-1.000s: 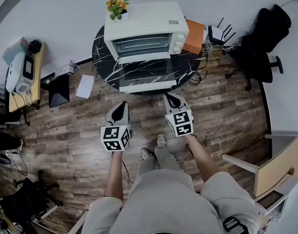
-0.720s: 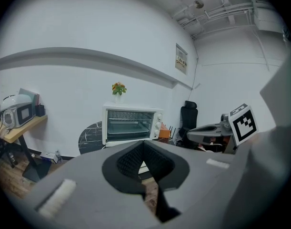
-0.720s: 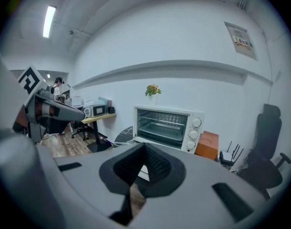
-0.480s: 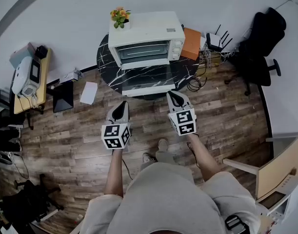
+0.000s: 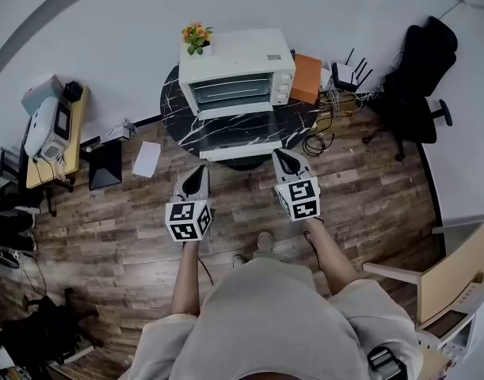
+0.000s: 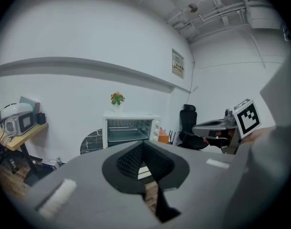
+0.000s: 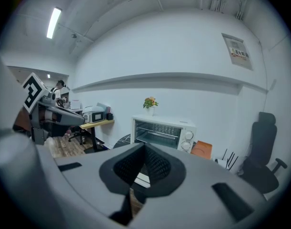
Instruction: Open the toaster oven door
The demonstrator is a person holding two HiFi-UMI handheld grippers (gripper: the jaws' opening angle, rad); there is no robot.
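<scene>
The white toaster oven [image 5: 238, 70] stands at the back of a round black marble table [image 5: 178, 113]. Its glass door [image 5: 242, 137] is folded down flat towards me, showing the racks inside. Both grippers hover over the wooden floor on my side of the table, well short of the door. The left gripper [image 5: 196, 179] is shut and empty, pointing at the oven [image 6: 128, 128] from afar. Shut and empty too, the right gripper [image 5: 287, 163] has its tip near the table's front edge; the oven [image 7: 162, 130] lies far ahead of it.
A flower pot [image 5: 196, 36] sits on the oven's top left corner. An orange box [image 5: 306, 77], a router [image 5: 346, 74] and cables lie right of the table, with a black office chair [image 5: 420, 62] beyond. A side desk [image 5: 47, 125] stands at the left.
The head view has pulled back and up, so the oven and table look smaller and farther. Both grippers have risen a little and stayed shut.
</scene>
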